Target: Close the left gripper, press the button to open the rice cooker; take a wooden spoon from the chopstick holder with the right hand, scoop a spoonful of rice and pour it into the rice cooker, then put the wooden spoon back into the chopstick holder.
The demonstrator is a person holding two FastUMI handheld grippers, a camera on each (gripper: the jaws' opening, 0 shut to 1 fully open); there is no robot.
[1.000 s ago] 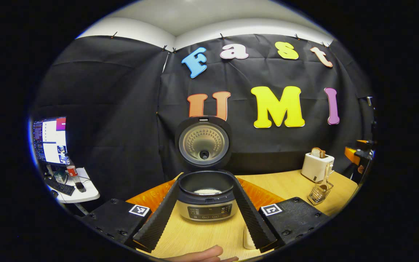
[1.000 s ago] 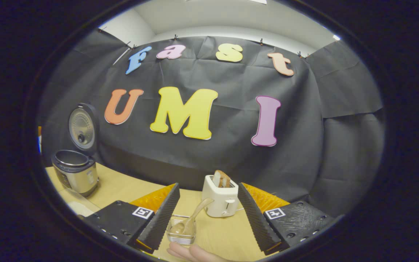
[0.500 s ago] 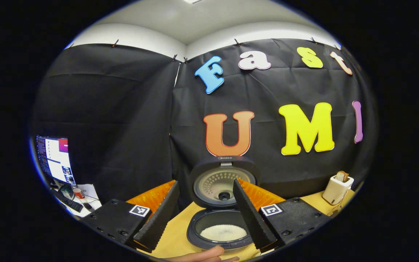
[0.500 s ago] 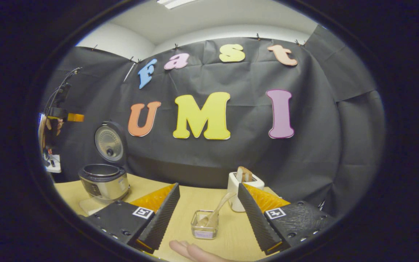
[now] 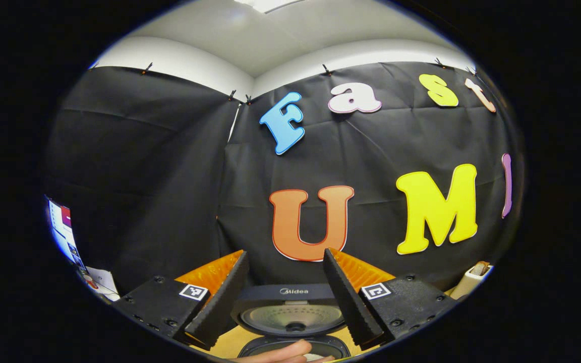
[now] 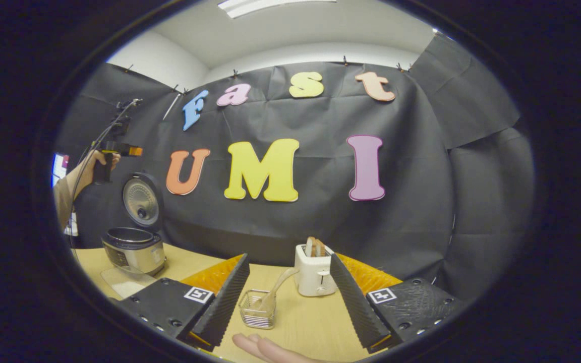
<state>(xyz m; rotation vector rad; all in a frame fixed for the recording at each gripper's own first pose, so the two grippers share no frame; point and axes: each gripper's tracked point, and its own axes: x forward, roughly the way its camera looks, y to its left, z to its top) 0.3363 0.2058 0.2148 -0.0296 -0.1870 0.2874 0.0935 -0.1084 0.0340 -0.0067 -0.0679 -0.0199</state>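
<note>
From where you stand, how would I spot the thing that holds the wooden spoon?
Start at the wooden table in the right gripper view and find the white toaster with bread in it. Just left of it, nearer the camera, stands the chopstick holder: a small see-through basket, far lower than the toaster, with the wooden spoon leaning out of it toward the toaster.

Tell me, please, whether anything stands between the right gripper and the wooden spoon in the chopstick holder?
Nothing visible does. The right gripper is open, and the wooden spoon leans in the chopstick holder just ahead on bare table; the toaster stands behind.
</note>
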